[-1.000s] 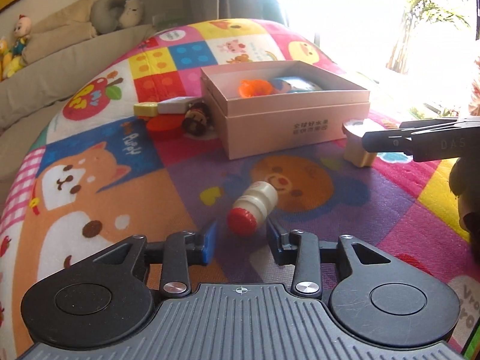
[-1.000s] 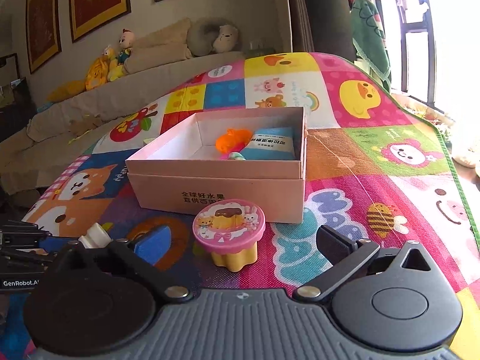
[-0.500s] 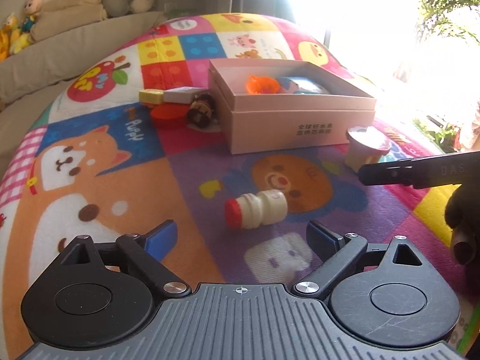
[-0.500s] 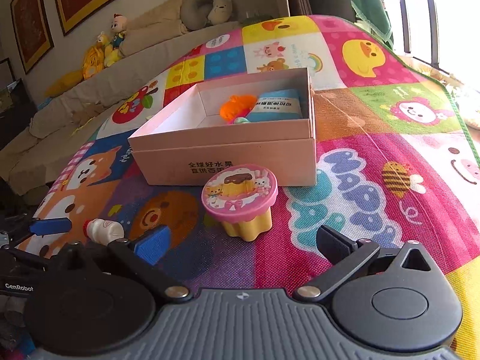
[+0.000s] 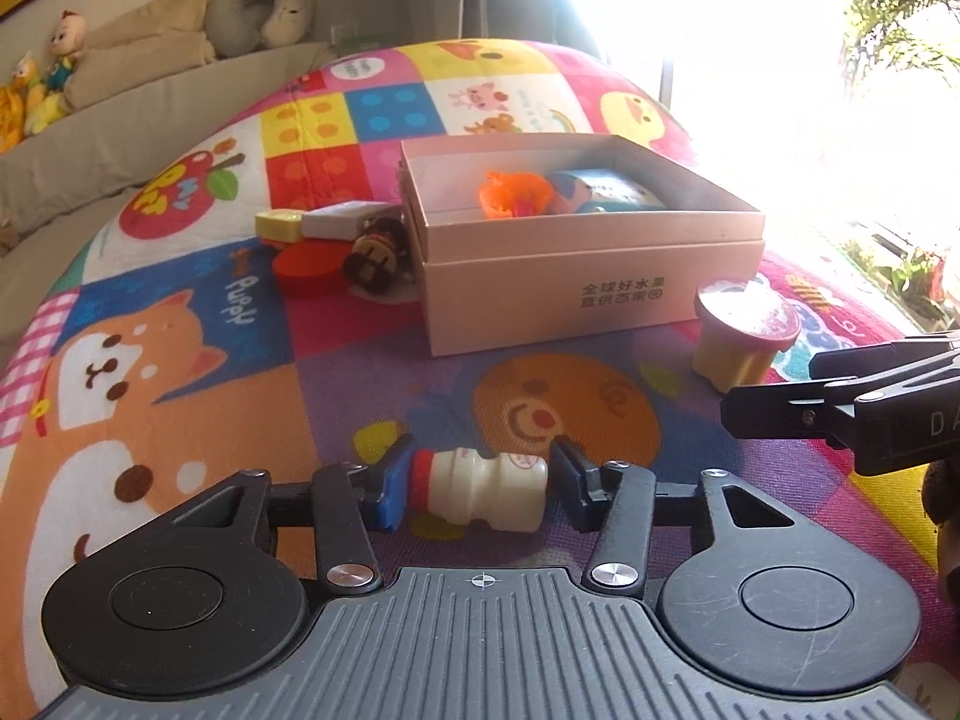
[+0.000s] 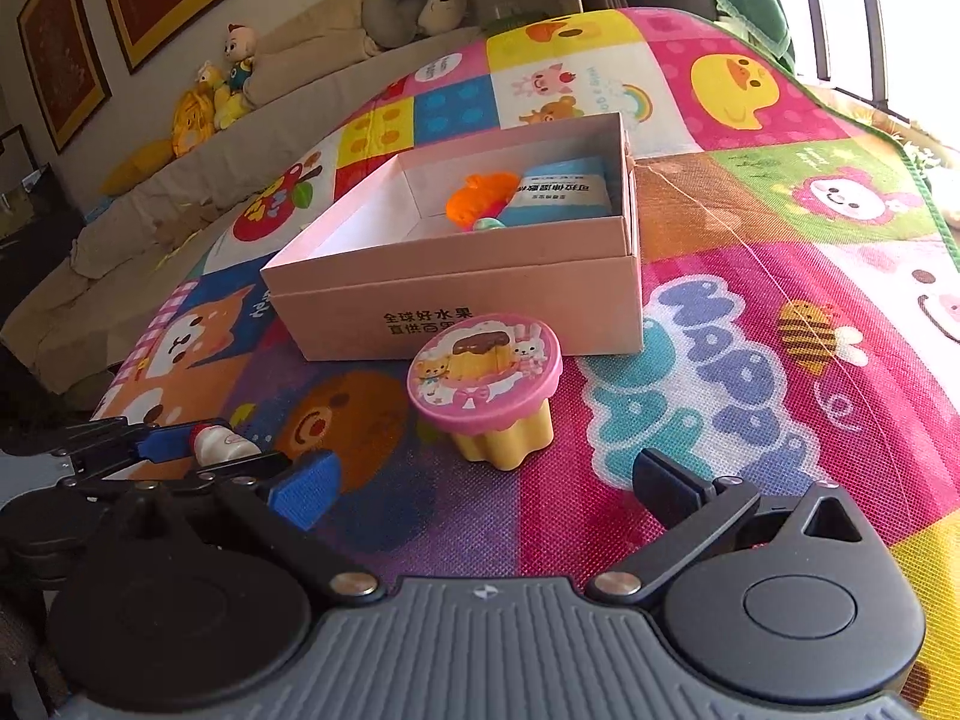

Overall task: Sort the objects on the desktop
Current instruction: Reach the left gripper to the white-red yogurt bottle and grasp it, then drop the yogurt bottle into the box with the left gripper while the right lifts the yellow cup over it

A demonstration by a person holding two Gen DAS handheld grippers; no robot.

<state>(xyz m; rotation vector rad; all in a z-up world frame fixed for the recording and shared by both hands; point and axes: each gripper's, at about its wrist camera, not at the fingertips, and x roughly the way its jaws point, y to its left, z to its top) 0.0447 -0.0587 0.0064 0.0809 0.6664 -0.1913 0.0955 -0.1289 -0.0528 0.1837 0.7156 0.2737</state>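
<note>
At the bottom centre of the left wrist view, the left tongs point(image 5: 477, 486) are clenched on a small white bottle point(image 5: 480, 489) with a red cap, which lies sideways between the two pads, cap toward the blue pad at frame left. It sits low over the colourful play mat point(image 5: 198, 396).

In the right wrist view, the right tongs point(image 6: 486, 480) are spread wide and grasp nothing; just beyond their tips, at frame centre, stands a yellow pudding cup point(image 6: 489, 390) with a pink lid, on the mat and touching neither finger.

Right behind the cup is an open pink box point(image 6: 480, 312) with printed characters on its front wall. Inside it, toward the far end, lie an orange toy point(image 6: 480, 198) and a blue packet point(image 6: 561, 195).

In the left wrist view, left of the box, a red disc point(image 5: 306, 267), a brown figure point(image 5: 378, 255) and two small blocks point(image 5: 312, 223) cluster against its side. At the upper left of the frame, a sofa point(image 5: 90, 138) holds plush toys point(image 5: 36, 96).
</note>
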